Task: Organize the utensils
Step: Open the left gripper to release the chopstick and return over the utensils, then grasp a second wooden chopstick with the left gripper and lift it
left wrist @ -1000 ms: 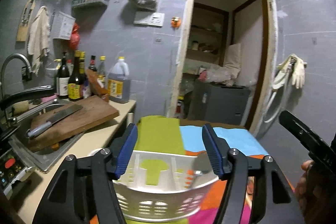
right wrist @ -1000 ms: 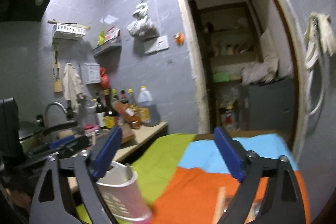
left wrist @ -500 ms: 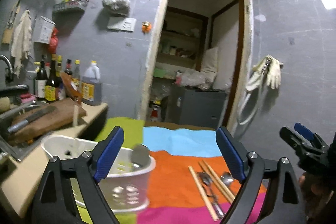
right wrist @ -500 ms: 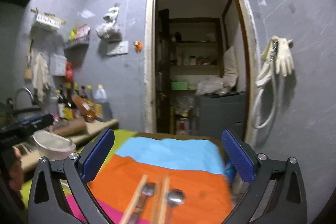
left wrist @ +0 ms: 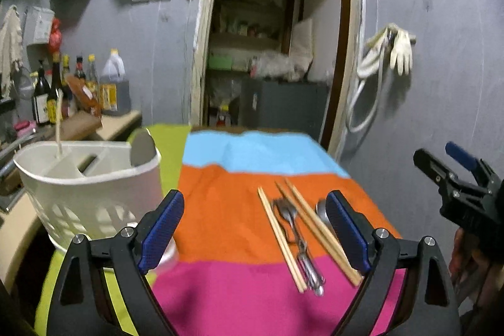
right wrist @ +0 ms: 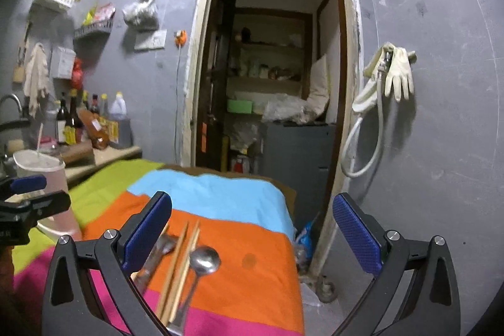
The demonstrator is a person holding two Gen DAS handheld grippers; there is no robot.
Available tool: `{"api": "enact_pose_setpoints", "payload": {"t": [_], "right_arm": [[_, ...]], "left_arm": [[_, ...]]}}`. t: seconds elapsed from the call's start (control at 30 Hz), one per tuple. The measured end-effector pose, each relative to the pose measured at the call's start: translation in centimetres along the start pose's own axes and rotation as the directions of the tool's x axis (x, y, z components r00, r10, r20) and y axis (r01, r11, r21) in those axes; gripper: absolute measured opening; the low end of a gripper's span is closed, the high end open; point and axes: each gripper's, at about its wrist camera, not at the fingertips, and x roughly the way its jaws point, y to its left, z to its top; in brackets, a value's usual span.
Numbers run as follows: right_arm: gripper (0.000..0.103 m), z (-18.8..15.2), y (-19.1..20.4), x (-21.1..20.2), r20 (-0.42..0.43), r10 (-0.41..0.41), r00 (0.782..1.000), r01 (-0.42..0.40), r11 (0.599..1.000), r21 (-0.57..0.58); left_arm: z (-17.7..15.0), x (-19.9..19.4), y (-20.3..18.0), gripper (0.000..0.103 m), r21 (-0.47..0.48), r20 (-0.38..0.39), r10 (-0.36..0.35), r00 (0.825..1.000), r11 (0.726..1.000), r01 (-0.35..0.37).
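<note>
Lying on striped cloth (left wrist: 226, 229): three chopsticks (left wrist: 280, 238), one fork (left wrist: 288, 214), one spoon (right wrist: 203, 260). Standing in one white caddy (left wrist: 91, 194): one chopstick (left wrist: 58, 128), one spoon (left wrist: 141, 147).

A second ago the left gripper (left wrist: 252, 229) sits right over the white utensil basket (left wrist: 88, 188), its blue pads framing the rim. Now it faces the striped cloth (left wrist: 226, 216), with the basket off to its left, and its jaws have just been opening, with nothing gripped between them. The chopsticks (left wrist: 280, 235), fork (left wrist: 296, 238) and spoon (left wrist: 321, 211) lying on the cloth come into its view. The right gripper (right wrist: 252, 238) also swings away from the basket; its jaws have just been opening wider, and the same utensils now lie below its left finger. A spoon bowl (left wrist: 142, 147) and a chopstick (left wrist: 58, 128) now stand in the basket.
</note>
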Motion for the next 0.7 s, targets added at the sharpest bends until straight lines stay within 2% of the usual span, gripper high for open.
{"api": "enact_pose_setpoints", "payload": {"t": [0.1, 0.23, 0.3, 0.37, 0.5, 0.6, 0.7], "right_arm": [[0.103, -0.8, -0.2, 0.7, -0.037, -0.002, 0.999, 0.002, 1.000, -0.002], [0.103, -1.7, -0.5, 1.9, -0.096, 0.016, 0.995, -0.015, 1.000, 0.012], [0.103, -2.1, -0.5, 2.6, -0.136, 0.021, 0.991, -0.019, 1.000, 0.013], [0.102, -2.5, -0.5, 3.1, -0.169, 0.023, 0.985, -0.021, 1.000, 0.014], [0.097, -3.4, -0.7, 4.6, -0.256, 0.044, 0.966, -0.038, 0.999, 0.028], [0.092, -4.0, -0.8, 5.9, -0.326, 0.075, 0.942, -0.063, 0.997, 0.047], [0.089, -4.5, -0.7, 7.3, -0.405, 0.106, 0.908, -0.090, 0.994, 0.059]], "left_arm": [[-0.7, 1.2, -0.2, 0.088, -0.004, -0.067, -0.002, 0.998, 1.000, 0.002], [-1.3, 3.0, -0.1, 0.087, 0.000, -0.169, -0.010, 0.986, 1.000, 0.010], [-1.6, 4.0, -0.1, 0.080, -0.005, -0.217, -0.030, 0.976, 1.000, 0.029], [-1.8, 5.0, -0.2, 0.067, 0.003, -0.266, -0.041, 0.963, 0.999, 0.044], [-2.4, 7.2, -0.5, 0.055, 0.013, -0.354, -0.056, 0.934, 0.998, 0.065], [-2.7, 9.1, -0.6, 0.047, 0.013, -0.429, -0.072, 0.900, 0.996, 0.086], [-2.7, 10.3, -0.5, 0.038, 0.002, -0.479, -0.092, 0.873, 0.994, 0.106]]}}
